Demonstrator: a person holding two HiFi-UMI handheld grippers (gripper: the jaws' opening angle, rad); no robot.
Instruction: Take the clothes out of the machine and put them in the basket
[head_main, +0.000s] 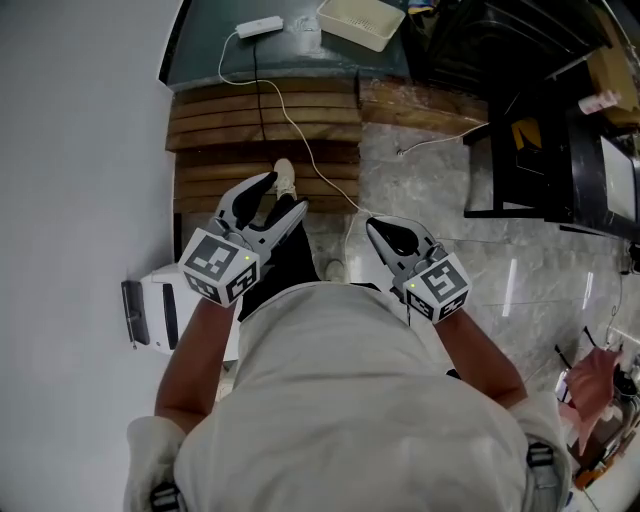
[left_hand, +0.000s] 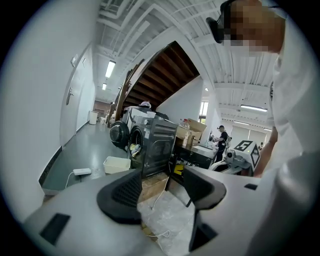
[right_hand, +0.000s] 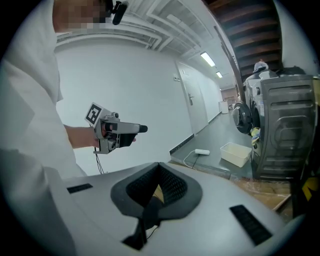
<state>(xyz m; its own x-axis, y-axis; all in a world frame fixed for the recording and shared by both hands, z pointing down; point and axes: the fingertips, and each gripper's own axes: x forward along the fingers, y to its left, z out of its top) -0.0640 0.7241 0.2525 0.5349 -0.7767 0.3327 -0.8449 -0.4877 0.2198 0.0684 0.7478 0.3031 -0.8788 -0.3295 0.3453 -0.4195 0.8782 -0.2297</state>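
Observation:
The dark washing machine (left_hand: 155, 145) stands ahead, its round door (left_hand: 120, 134) swung open and coloured clothes (left_hand: 134, 147) showing in the drum. A cream basket (left_hand: 116, 164) sits on the floor in front of it, also seen at the top of the head view as the basket (head_main: 360, 20). My left gripper (head_main: 283, 194) is held out level, far from the machine, jaws open and empty. My right gripper (head_main: 375, 228) is beside it, jaws shut with nothing in them. In the right gripper view the machine (right_hand: 285, 130) and basket (right_hand: 236, 153) lie far right.
Wooden boards (head_main: 265, 115) form steps between me and the grey floor. A white cable (head_main: 300, 135) runs over them to a power strip (head_main: 258, 27). A black frame (head_main: 530, 130) stands at right, a white box (head_main: 160, 305) by the left wall. A person (left_hand: 221, 137) stands far off.

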